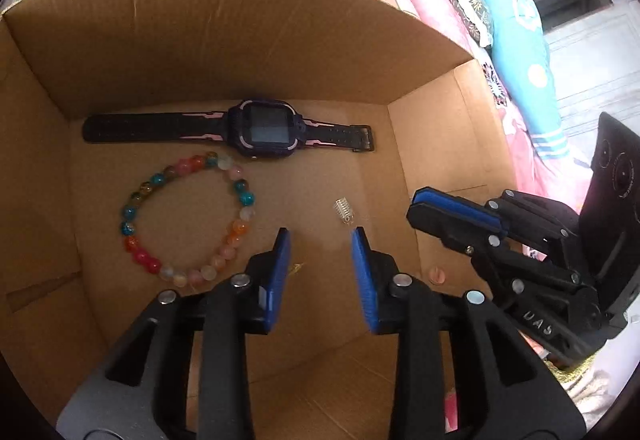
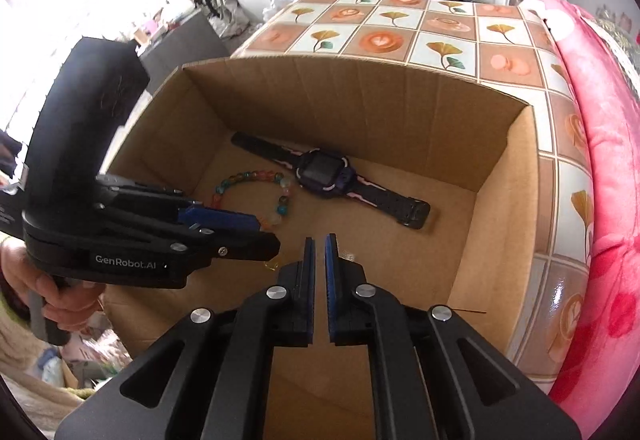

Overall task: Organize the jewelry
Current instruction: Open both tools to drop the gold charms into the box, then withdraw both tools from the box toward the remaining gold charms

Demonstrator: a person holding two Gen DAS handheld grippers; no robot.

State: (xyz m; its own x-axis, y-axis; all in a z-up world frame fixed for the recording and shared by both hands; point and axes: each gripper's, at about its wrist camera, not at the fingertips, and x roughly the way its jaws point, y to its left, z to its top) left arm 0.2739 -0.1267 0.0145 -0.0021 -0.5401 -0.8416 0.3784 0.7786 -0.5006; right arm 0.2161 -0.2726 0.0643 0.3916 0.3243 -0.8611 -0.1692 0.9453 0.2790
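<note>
cardboard box [image 1: 240, 52] — watch [image 1: 264, 130], bead bracelet [image 1: 188, 216], small clasp [image 1: 345, 211]

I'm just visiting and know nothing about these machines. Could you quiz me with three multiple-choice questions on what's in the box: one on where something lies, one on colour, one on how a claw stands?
1. Where does the watch lie in the cardboard box?
A. By the far wall
B. Outside the box
C. Inside the bracelet ring

2. What colour are the claw pads?
A. Red
B. Blue
C. Yellow

3. How does the left claw stand?
A. Gripping the watch
C. Gripping the bead bracelet
B. Open, holding nothing

Answers: 1 A, the watch runs along the far wall. 2 B, the pads are blue. 3 B, a wide empty gap shows between its fingers.
</note>
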